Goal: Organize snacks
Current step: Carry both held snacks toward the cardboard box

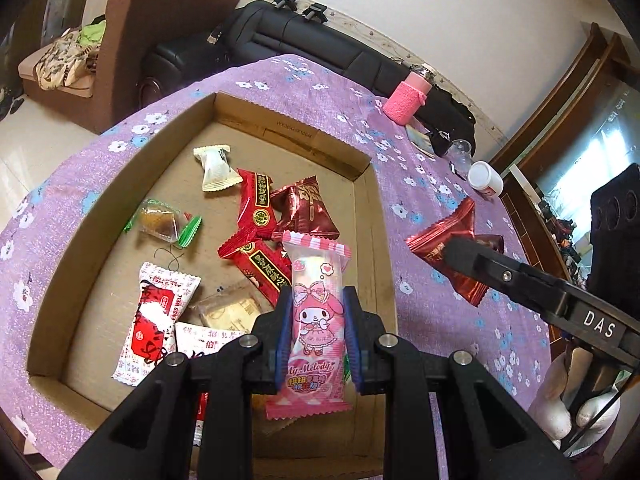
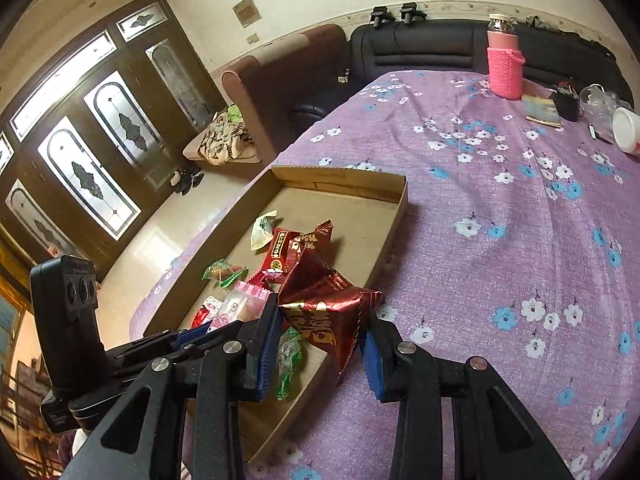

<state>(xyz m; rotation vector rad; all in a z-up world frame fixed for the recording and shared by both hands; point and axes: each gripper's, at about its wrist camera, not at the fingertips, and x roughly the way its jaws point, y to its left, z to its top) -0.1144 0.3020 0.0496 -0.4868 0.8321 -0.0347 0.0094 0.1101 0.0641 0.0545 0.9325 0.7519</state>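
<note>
Left gripper (image 1: 318, 332) pinches a pink candy (image 1: 318, 320) over the box (image 1: 362, 168); right gripper (image 2: 320, 344), at three o'clock, clamps a red packet (image 2: 328, 316), both likely for dropping in.

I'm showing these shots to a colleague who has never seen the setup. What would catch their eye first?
Probably the pink My Melody packet, clamped upright in the left gripper over the cardboard box of mixed snacks. Next, the shiny dark red packet pinched in the right gripper above the box's right edge. Behind both spreads the purple flowered tablecloth, with a pink knitted bottle at its far side.
</note>
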